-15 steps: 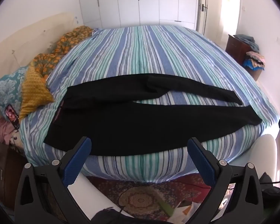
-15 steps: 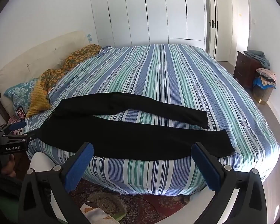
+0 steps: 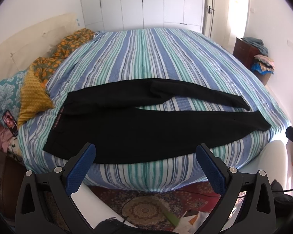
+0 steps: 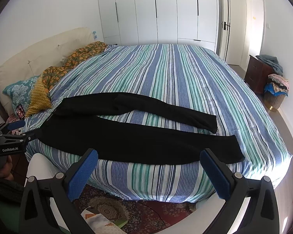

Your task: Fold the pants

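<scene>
Black pants point(image 3: 146, 128) lie flat on the striped bed point(image 3: 156, 54), close to its front edge. The waistband is at the left and the two legs spread apart toward the right point(image 4: 136, 140). My left gripper point(image 3: 145, 150) hovers open in front of the bed edge, level with the pants' seat, with nothing between its blue pads point(image 3: 80, 167). My right gripper point(image 4: 148, 155) is also open and empty, in front of the near leg. The left gripper point(image 4: 27, 129) shows at the left edge of the right wrist view, beside the waistband corner and held by a hand.
Pillows and an orange patterned blanket point(image 3: 54, 62) lie by the headboard on the left, with a phone point(image 3: 9, 120) below them. A dresser piled with clothes point(image 4: 263, 74) and a basket stand at the right. A patterned rug point(image 3: 146, 206) with papers covers the floor below me.
</scene>
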The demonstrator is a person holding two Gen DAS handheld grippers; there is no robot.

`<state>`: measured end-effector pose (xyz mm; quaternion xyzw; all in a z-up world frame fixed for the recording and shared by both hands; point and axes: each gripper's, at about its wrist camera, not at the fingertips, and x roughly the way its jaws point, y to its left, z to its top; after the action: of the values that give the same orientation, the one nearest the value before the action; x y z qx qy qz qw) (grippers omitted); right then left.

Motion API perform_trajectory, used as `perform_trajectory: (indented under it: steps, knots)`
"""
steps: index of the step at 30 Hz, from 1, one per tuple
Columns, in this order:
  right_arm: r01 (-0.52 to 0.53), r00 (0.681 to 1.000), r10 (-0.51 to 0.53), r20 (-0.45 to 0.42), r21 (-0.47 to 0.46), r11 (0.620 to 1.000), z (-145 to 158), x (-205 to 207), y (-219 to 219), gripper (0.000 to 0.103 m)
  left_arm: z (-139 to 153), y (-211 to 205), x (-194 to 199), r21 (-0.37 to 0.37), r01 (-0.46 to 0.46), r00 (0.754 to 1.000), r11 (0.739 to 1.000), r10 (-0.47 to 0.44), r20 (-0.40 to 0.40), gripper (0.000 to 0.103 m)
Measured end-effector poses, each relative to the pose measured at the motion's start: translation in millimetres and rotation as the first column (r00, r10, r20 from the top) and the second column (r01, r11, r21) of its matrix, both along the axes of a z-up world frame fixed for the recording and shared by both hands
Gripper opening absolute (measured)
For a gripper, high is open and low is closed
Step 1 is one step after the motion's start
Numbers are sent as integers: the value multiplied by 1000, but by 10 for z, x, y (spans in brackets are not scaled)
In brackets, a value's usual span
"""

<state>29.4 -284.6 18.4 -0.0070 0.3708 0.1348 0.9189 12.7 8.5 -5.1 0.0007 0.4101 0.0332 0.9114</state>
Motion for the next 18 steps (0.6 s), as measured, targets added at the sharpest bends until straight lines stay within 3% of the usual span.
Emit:
perform_trajectory:
  steps: [7, 18]
  knots:
    - [-5, 1000, 5, 5, 4, 1000, 8, -2, 16, 103, 53, -74, -31, 3, 37, 999, 999, -37, 35, 102]
    - [-6, 1000, 6, 21, -11, 1000, 3, -20, 65, 103, 8, -98, -22, 2, 43, 999, 999, -43, 12, 102]
